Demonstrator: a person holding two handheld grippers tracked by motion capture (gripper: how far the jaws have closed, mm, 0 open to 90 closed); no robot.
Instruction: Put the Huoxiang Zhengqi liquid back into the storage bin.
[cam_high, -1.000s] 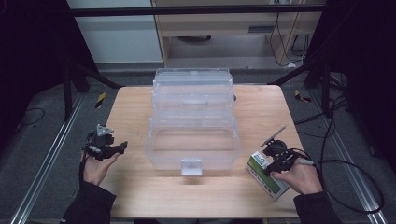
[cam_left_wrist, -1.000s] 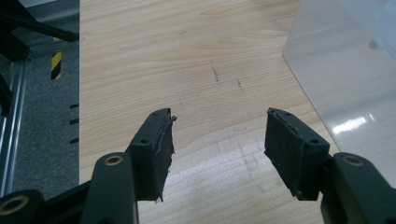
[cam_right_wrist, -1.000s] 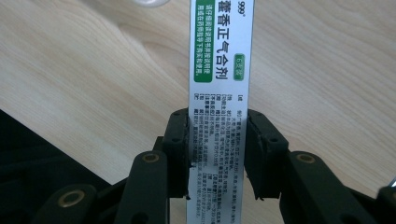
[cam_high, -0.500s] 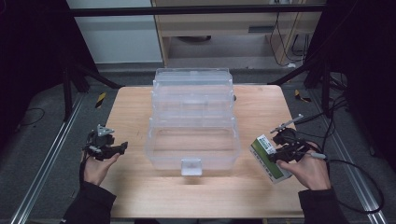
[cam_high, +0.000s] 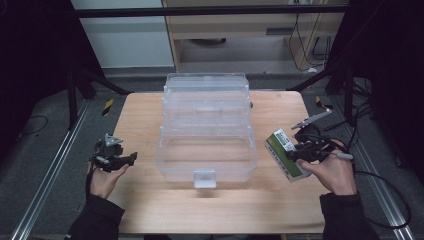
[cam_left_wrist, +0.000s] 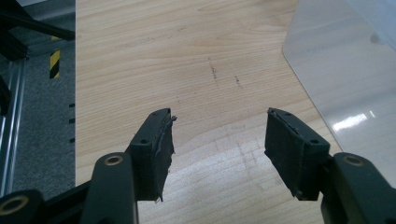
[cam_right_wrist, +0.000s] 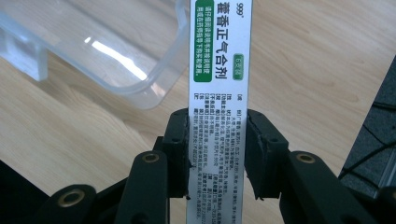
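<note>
The green-and-white medicine box is clamped narrow-side between the pads of the right claw, held clear of the bench just off the right side of the clear plastic storage case; in the right gripper view its printed face stands up between the jaws with the case's rounded front corner close beside it. The case sits open in the middle of the bench, its stepped trays spread back and the front compartment bare as far as I can see. So the pick-up looks done; what seems left is carrying the box over the rim, setting it down in a compartment and letting go. The left claw waits at the left edge of the bench, jaws spread wide with nothing between them but bare wood, well apart from the case.
</note>
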